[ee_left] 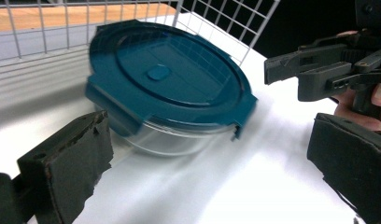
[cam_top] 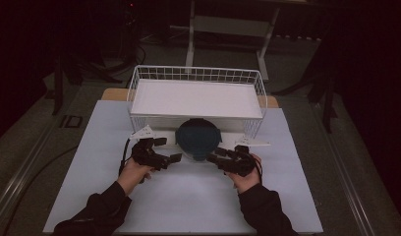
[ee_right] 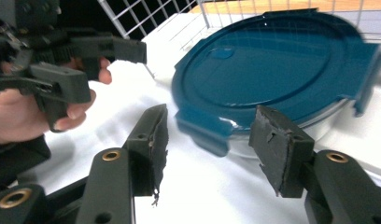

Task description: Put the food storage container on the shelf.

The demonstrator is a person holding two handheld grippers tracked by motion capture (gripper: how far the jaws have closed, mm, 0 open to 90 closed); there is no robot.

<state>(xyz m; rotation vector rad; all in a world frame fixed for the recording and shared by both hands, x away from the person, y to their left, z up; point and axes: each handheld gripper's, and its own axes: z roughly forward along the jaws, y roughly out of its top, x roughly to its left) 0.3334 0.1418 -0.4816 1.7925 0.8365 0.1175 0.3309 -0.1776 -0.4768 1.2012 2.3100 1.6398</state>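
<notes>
Container lid [ee_left: 170, 79] dark teal, clear container body [ee_left: 179, 137] beneath. Wire basket [cam_top: 139, 78] white, grid pattern. Table mat [cam_top: 188, 201] white. Both grippers [cam_top: 157, 157] [cam_top: 228, 160] black. Sleeves [cam_top: 102, 206] black.

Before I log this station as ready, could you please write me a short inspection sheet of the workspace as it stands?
Surface: white table top, bare at the near side.
Job's things: round container with teal clip lid, lid on, standing in front of the white wire basket.
Clutter: nothing seen.
Grippers: left gripper open, left of the container; right gripper open, jaws either side of a lid clip, not touching it.
Cables: one trailing from the left gripper.
Surroundings: dark room, white frame behind the table.
</notes>
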